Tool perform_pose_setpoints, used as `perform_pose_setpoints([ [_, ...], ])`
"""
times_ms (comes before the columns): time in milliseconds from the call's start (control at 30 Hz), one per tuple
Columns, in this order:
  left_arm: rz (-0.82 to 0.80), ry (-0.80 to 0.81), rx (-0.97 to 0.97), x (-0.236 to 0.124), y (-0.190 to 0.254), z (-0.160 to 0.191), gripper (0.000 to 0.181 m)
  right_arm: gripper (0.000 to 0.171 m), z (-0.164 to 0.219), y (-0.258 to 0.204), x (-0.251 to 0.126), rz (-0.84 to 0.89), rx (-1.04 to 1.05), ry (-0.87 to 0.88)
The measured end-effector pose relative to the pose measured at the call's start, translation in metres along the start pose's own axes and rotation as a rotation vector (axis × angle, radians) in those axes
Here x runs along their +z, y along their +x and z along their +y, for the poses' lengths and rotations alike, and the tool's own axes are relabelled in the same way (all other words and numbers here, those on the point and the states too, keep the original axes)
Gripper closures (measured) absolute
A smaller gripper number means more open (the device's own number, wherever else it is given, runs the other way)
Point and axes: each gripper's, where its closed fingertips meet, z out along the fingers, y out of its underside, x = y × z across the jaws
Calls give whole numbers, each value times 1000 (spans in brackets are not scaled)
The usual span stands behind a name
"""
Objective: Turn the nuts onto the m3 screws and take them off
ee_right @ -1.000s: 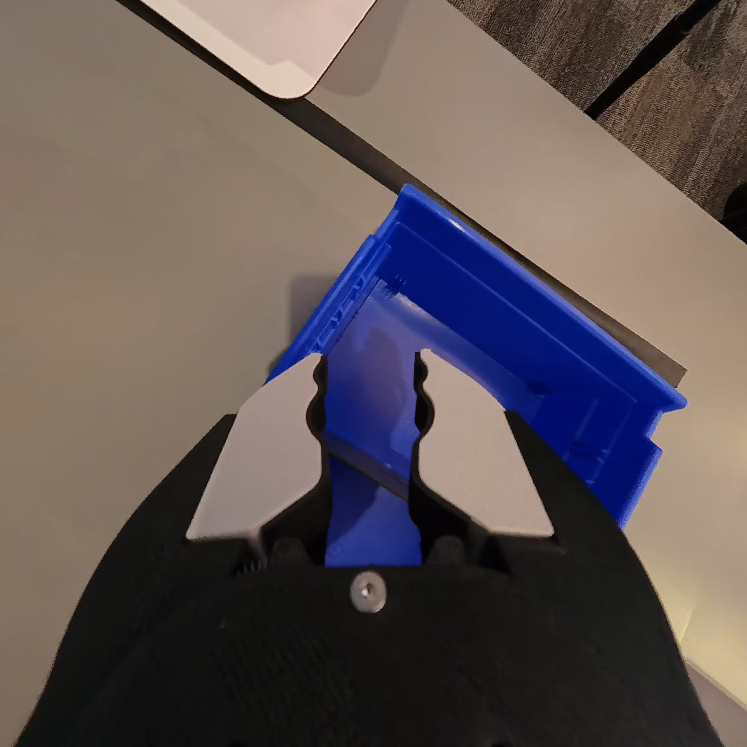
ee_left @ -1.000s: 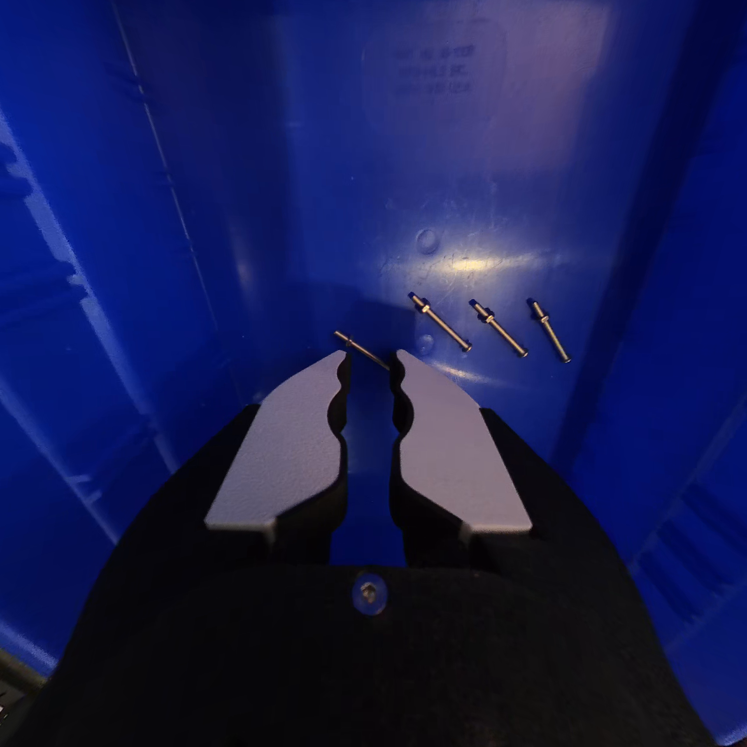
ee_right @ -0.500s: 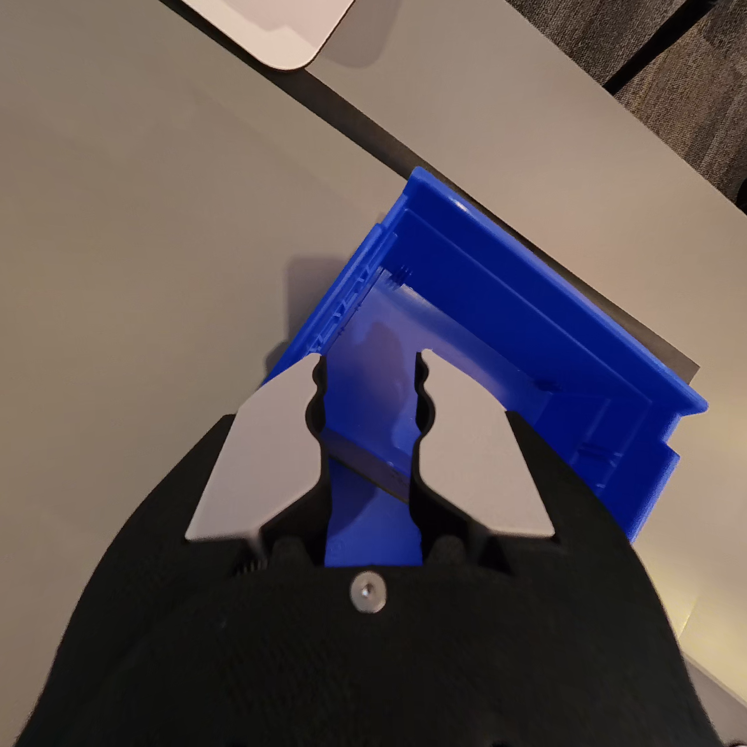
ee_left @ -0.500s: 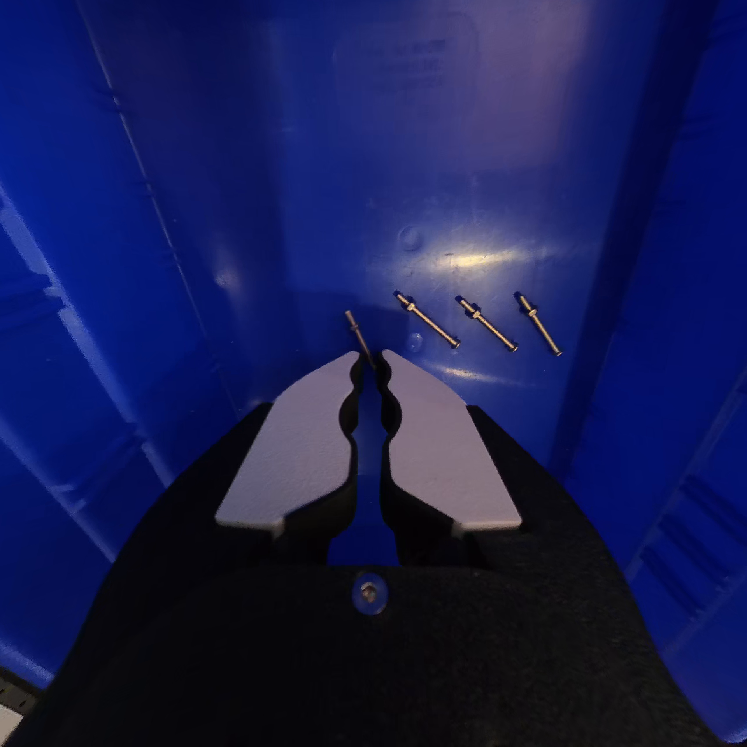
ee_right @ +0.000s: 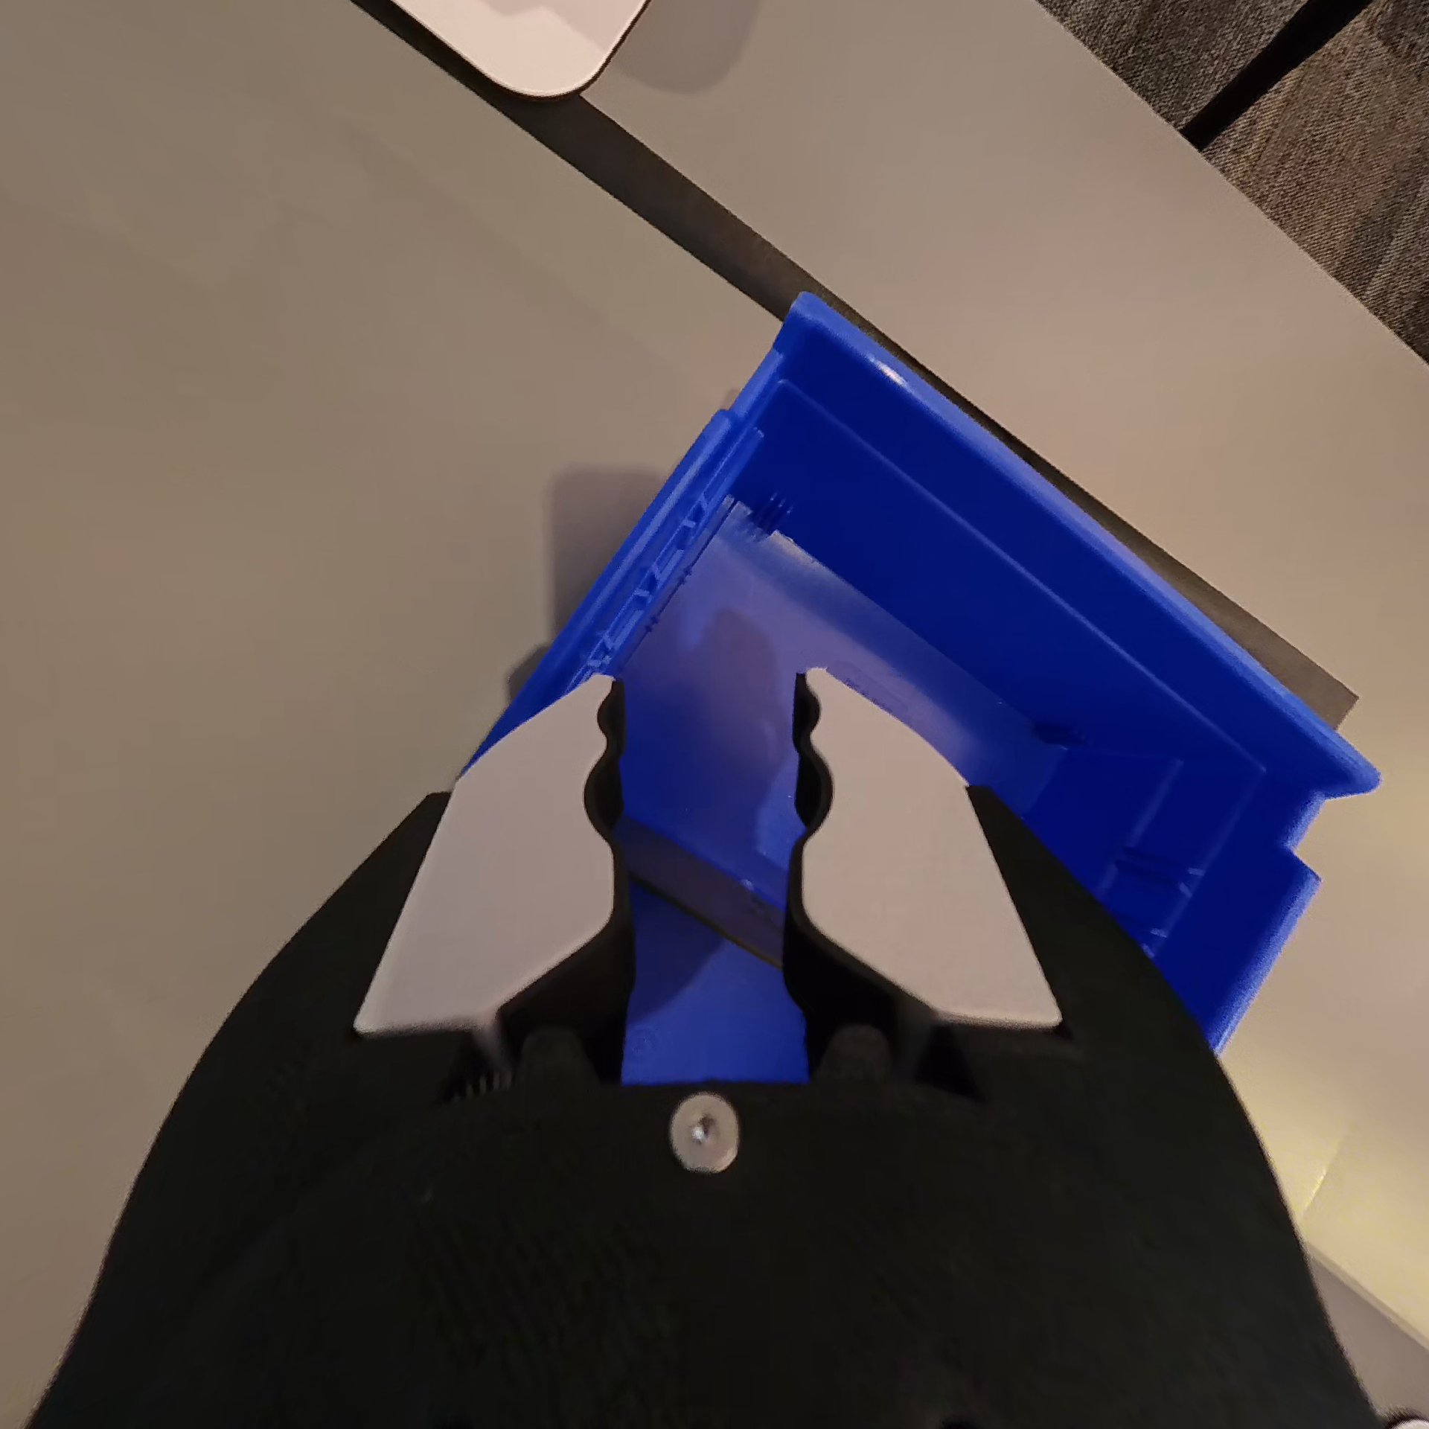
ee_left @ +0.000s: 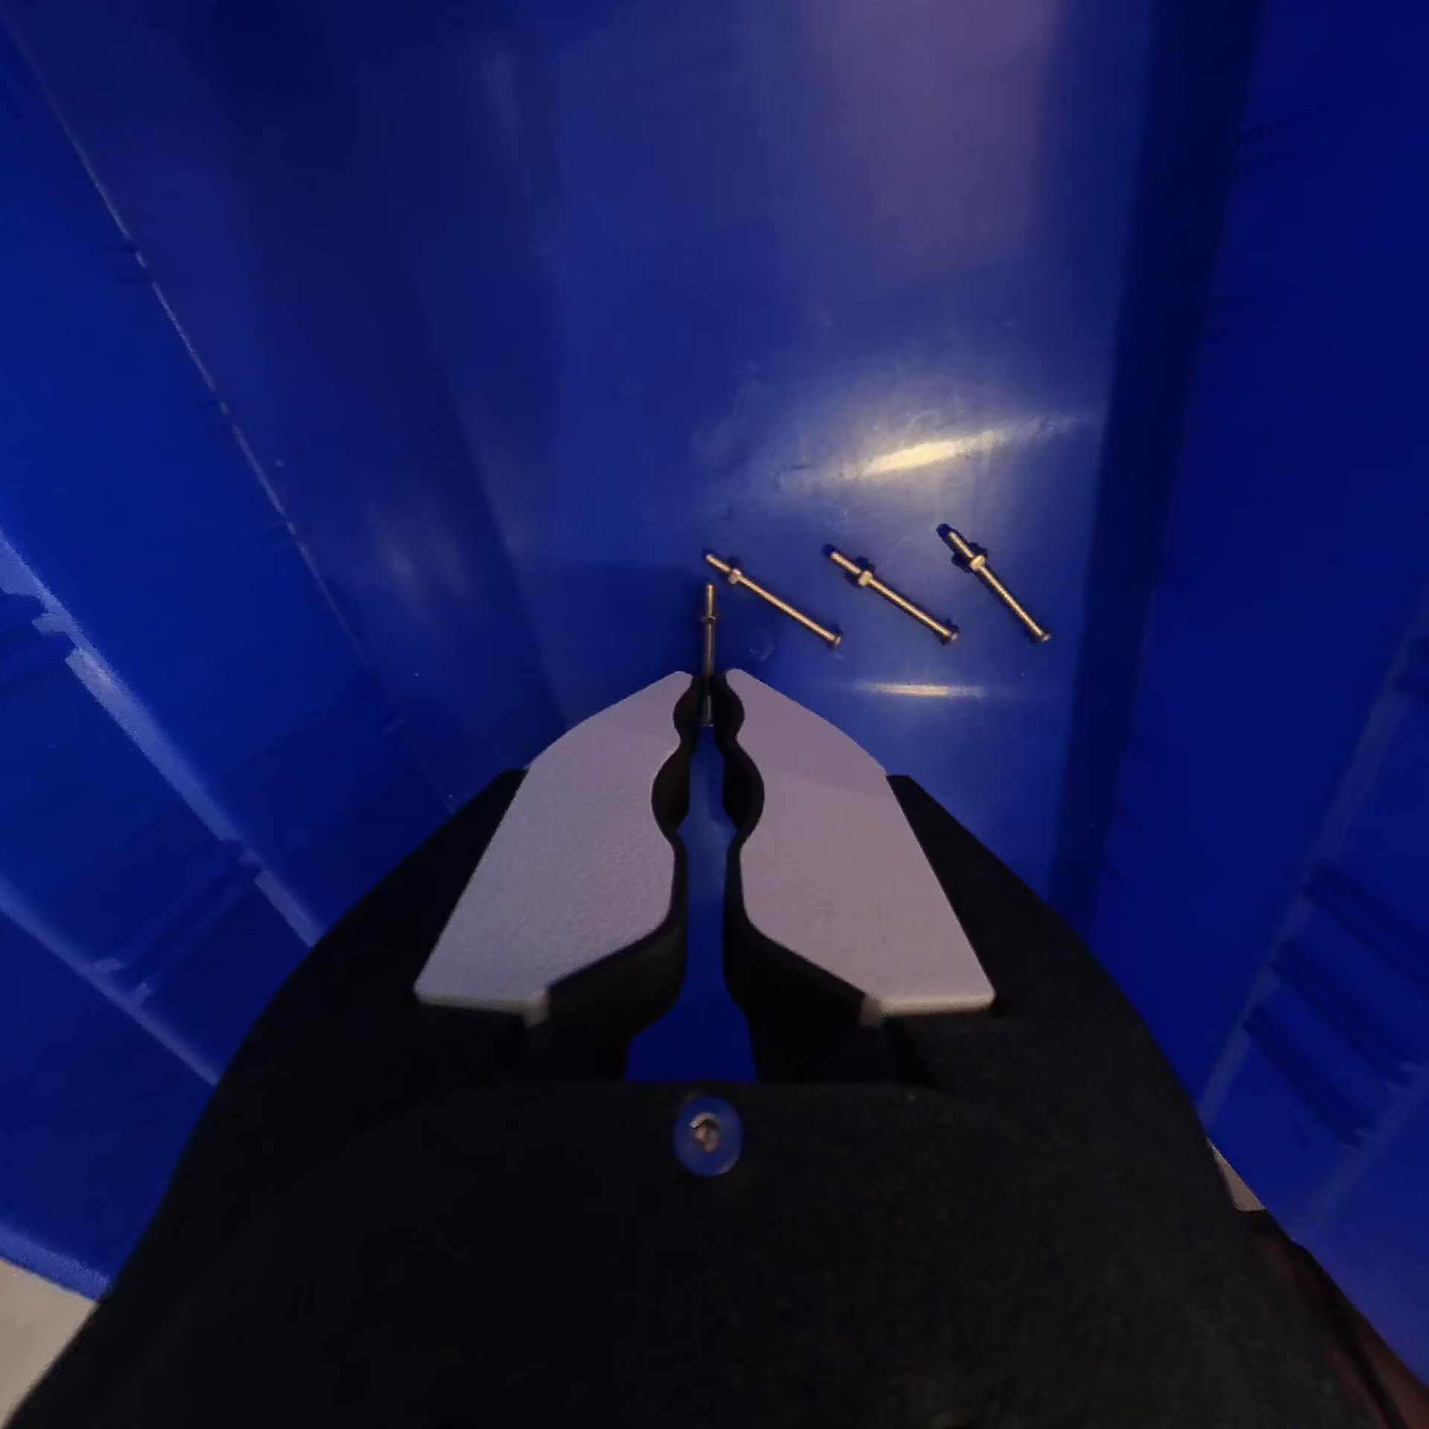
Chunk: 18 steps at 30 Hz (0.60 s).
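- While the left gripper (ee_left: 705, 679) reaches deep into the blue bin (ee_left: 325, 433), its fingers are clenched on the shank of one screw (ee_left: 707, 630), which points straight ahead from between the tips; a nut (ee_left: 709, 616) sits high on its thread, near the free end.
- Just right of the grasped screw, three more screws lie on the bin floor in a row, roughly parallel and slanting down to the right: the nearest (ee_left: 773, 599), the middle one (ee_left: 893, 597) and the farthest (ee_left: 997, 585). Each carries a nut close to its upper left end, and none touches its neighbour.
- Seen from the right wrist, the right gripper (ee_right: 707, 680) hovers above the bin's near end with its fingers spread wide and nothing between them; below the fingers lie the bin's rim (ee_right: 1082, 541) and inner wall.
- Beyond the bin extends the grey worktop (ee_right: 271, 387); a pale, round-cornered flat object (ee_right: 526, 39) lies at the top edge of this view, well apart from the bin.
- Judged from the present arrangement, all four nuts visible are on their screws, so the threading-on stage appears done for this set.
- Removal seems to be beginning: one screw is secured on the left, and the free right gripper would have to take hold of its nut and turn it off; the three lying screws remain untouched.
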Motion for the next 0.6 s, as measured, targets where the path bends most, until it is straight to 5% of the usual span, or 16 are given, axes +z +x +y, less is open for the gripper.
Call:
perform_pose_setpoints([
  [233,102,177,22,-42,8,-9,179,128,2,1,3,-1,-2,-12],
  [600,691,747,326,-202,107,-3,178,128,0,-2,6,38,-71,-23],
])
